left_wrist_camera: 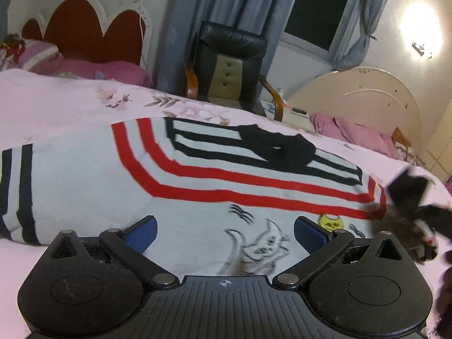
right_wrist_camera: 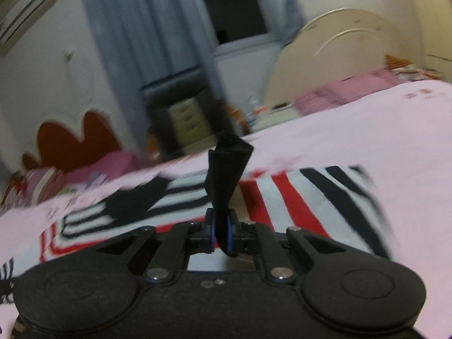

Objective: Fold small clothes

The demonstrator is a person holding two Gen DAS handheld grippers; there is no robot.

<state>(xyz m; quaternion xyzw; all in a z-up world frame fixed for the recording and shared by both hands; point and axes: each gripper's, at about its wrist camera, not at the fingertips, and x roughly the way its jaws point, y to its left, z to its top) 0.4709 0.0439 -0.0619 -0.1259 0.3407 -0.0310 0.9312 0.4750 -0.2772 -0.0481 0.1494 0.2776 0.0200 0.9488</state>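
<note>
A small white sweater with red and black stripes, a black collar and cat drawings lies flat on the pink bed. My left gripper is open just above its front, holding nothing. My right gripper is shut on a black edge of the sweater, which stands up from between the pads. In the left wrist view the right gripper appears blurred at the sweater's right side, lifting that black edge. The striped sweater lies below the right gripper.
The pink floral bedsheet surrounds the sweater. A black office chair stands behind the bed, by grey curtains. A red headboard is at far left, a second cream bed at far right.
</note>
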